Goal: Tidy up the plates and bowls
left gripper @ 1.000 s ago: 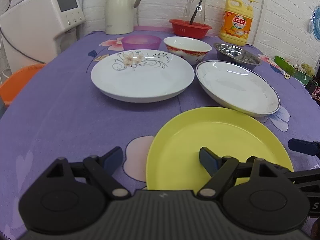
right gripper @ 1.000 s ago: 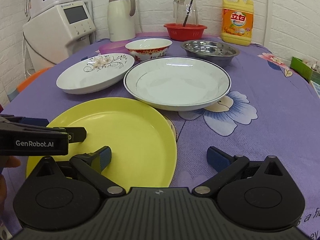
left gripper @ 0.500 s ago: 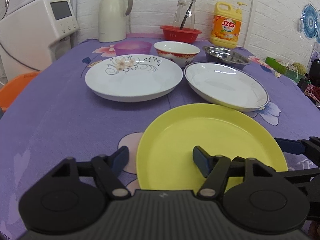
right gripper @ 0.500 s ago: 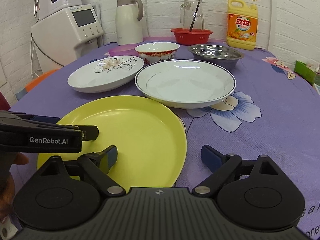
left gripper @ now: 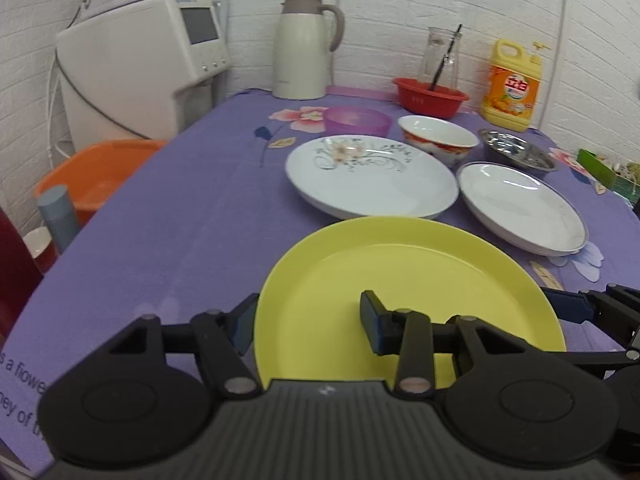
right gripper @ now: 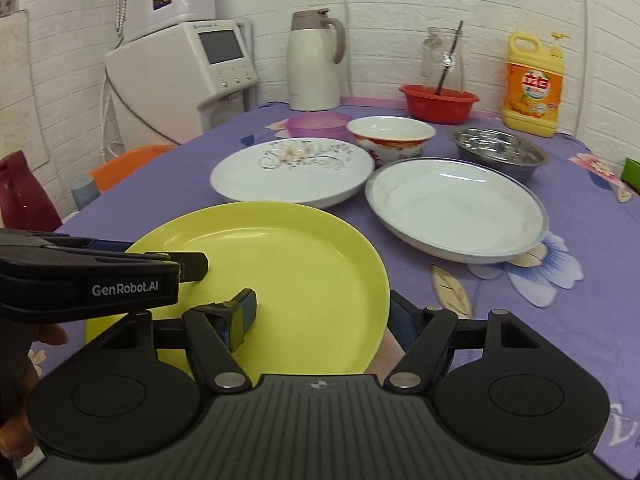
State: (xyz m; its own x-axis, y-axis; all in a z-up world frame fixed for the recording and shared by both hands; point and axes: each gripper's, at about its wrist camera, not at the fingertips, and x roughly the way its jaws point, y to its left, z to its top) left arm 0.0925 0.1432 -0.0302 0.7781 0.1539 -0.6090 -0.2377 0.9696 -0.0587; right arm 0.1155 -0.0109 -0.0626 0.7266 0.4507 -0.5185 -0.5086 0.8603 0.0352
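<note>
My left claw is open, one finger over the yellow plate, the other outside its left rim, so the rim sits between the jaws with a gap on both sides. My right claw is open the same way at the plate's right rim: left finger above the plate floor, right finger just past the edge. From the right wrist view I see the left claw's body reaching in over the plate's left side. The plate seems raised over the purple desk, though I cannot tell whether it touches it. Just beyond lies the floral plate, and to its right the blue-rimmed plate, near it but apart. Behind those, in a row: pink bowl, red-patterned bowl, steel bowl. At the far desk edge: thermos, red basket with a glass jar behind it, yellow soap bottle. Off the desk to the left are a white dispenser and an orange tub.
</note>
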